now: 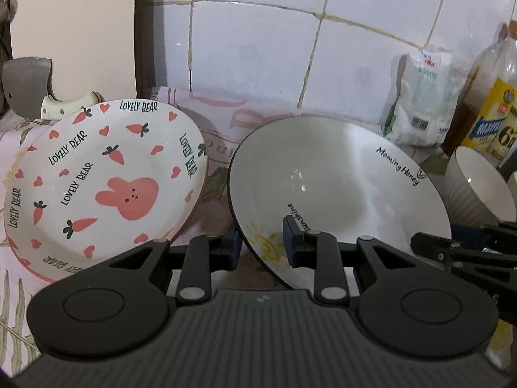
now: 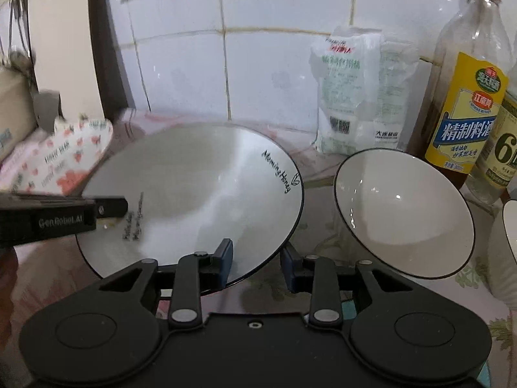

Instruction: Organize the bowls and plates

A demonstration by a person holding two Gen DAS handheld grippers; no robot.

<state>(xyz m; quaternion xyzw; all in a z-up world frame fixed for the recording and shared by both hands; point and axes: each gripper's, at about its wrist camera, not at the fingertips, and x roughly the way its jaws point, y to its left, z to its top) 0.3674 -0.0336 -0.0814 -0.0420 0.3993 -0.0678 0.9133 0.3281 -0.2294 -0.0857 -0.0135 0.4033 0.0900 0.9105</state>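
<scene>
A white plate with a black rim and "Morning Honey" lettering [image 1: 339,187] [image 2: 200,194] sits in the middle of the cloth-covered counter. My left gripper [image 1: 261,245] is open, its fingers straddling the plate's near-left rim. My right gripper [image 2: 257,265] is open, its fingers straddling the plate's near-right rim. A pink rabbit "Lovely Bear" plate [image 1: 103,181] [image 2: 61,158] lies to the left. A white black-rimmed bowl [image 2: 404,213] [image 1: 478,190] stands to the right.
A white packet [image 2: 355,97] and tall sauce bottles [image 2: 465,103] stand against the tiled wall at the right. A cleaver [image 1: 29,87] leans at the back left. Another white bowl's edge [image 2: 510,236] shows at far right.
</scene>
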